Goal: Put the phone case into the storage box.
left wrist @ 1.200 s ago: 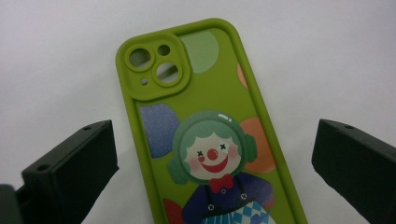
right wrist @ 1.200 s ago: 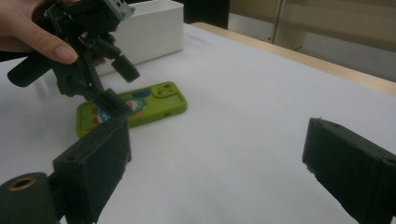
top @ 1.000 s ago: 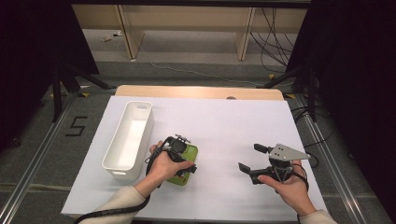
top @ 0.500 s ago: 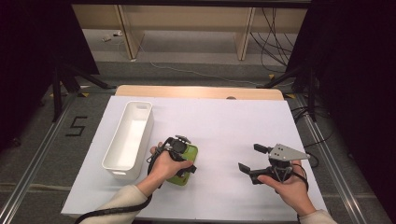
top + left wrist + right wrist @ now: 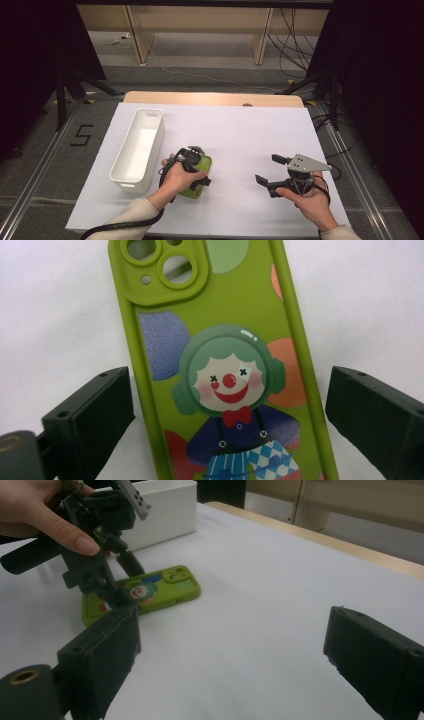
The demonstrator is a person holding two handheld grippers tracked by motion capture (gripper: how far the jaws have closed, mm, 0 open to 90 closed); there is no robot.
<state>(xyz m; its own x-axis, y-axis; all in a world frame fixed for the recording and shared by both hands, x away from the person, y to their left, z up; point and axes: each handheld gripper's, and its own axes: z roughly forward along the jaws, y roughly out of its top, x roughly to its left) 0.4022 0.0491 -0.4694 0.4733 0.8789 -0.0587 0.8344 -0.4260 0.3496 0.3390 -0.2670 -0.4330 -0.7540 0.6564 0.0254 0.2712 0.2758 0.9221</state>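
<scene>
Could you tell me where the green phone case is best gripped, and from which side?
Grip the phone case across its two long raised edges near mid-length, coming straight down from above. It lies flat, back up, and the left claw already straddles that narrow width, open.

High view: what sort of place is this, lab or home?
Likely a lab recording bay: a white-covered table ringed by dark curtains, loose cables on the floor, and a taped number marking the spot.
</scene>
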